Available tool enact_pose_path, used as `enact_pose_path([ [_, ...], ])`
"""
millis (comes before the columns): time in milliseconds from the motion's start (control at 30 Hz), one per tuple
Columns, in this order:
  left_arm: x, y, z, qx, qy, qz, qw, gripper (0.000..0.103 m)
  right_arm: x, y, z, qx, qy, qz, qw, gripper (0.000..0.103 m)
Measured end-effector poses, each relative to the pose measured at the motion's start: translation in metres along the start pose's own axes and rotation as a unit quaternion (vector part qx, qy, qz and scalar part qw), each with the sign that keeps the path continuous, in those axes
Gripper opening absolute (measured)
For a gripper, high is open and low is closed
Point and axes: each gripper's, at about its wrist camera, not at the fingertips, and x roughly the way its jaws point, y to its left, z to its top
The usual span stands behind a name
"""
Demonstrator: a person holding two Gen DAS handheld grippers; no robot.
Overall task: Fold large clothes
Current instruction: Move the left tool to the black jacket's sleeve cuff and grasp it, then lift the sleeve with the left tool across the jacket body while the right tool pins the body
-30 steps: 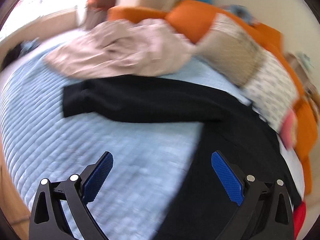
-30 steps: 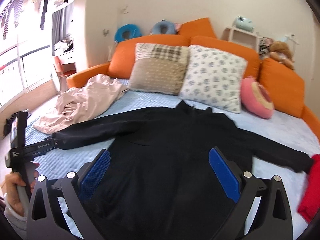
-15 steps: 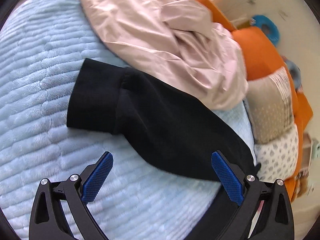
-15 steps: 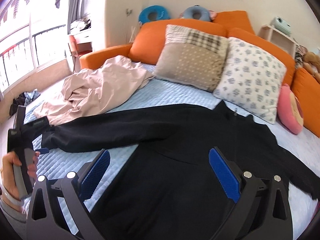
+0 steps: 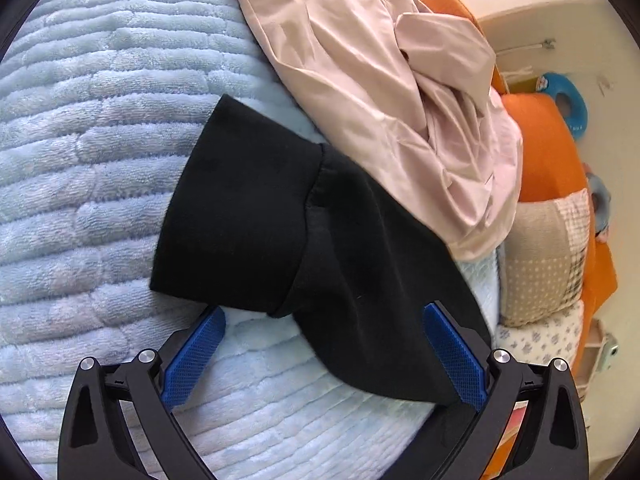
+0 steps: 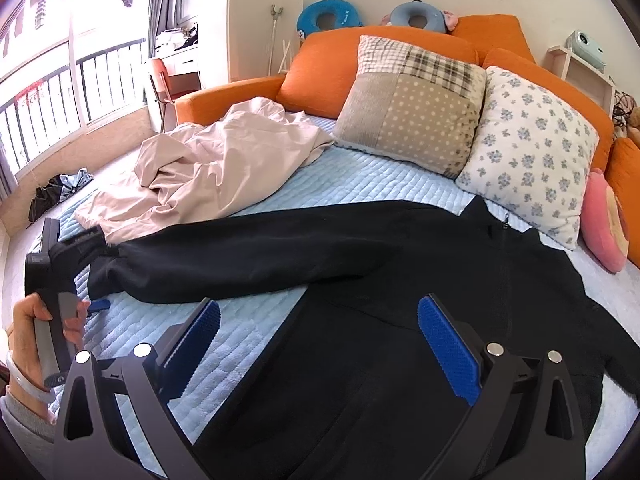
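Spread flat across a pale blue quilted bed cover, a large black long-sleeved jacket filled the centre and lower right of the right wrist view, its collar toward the pillows and one sleeve stretched out toward the left of the frame. The right gripper hovered over the jacket's body with its blue-padded fingers wide apart and nothing between them.

At the far left of that view, a person's hand held the left gripper at the end of the outstretched sleeve. In the left wrist view, the left gripper also stood wide apart, its blue pads empty; the black sleeve cuff lay on the blue cover in mid-frame, just ahead of the fingertips, with the sleeve running down toward the lower right and passing behind the right-hand finger. Whether that finger touched the cloth could not be told.

A crumpled pale pink garment lay at the upper left of the bed, its edge touching the sleeve near the cuff. Against the orange upholstered headboard leaned a beige patchwork pillow with dots and plaid and, beside it, a white pillow with small blue flowers; a pink round cushion sat at the right edge.
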Motion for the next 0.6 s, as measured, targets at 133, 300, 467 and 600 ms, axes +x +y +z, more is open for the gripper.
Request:
enact_pose_path([
  [133,0.014,-0.006,0.018,-0.012,0.011,-0.015,0.9997,0.100,0.012,0.001,-0.003,-0.001,0.007,-0.003,1.000,0.098],
  [300,0.018,-0.015,0.026,-0.009,0.002,-0.026,0.9996,0.099,0.039,-0.015,-0.008,0.007,0.017,-0.002,1.000,0.098],
  [467,0.010,-0.012,0.019,-0.020,-0.030,-0.017,0.9992,0.068,0.090,-0.049,-0.013,0.049,0.050,0.001,0.998,0.098],
  [600,0.009,0.001,0.020,-0.020,-0.028,0.001,0.9994,0.053,0.117,-0.064,-0.012,0.076,0.053,0.003,0.996,0.098],
])
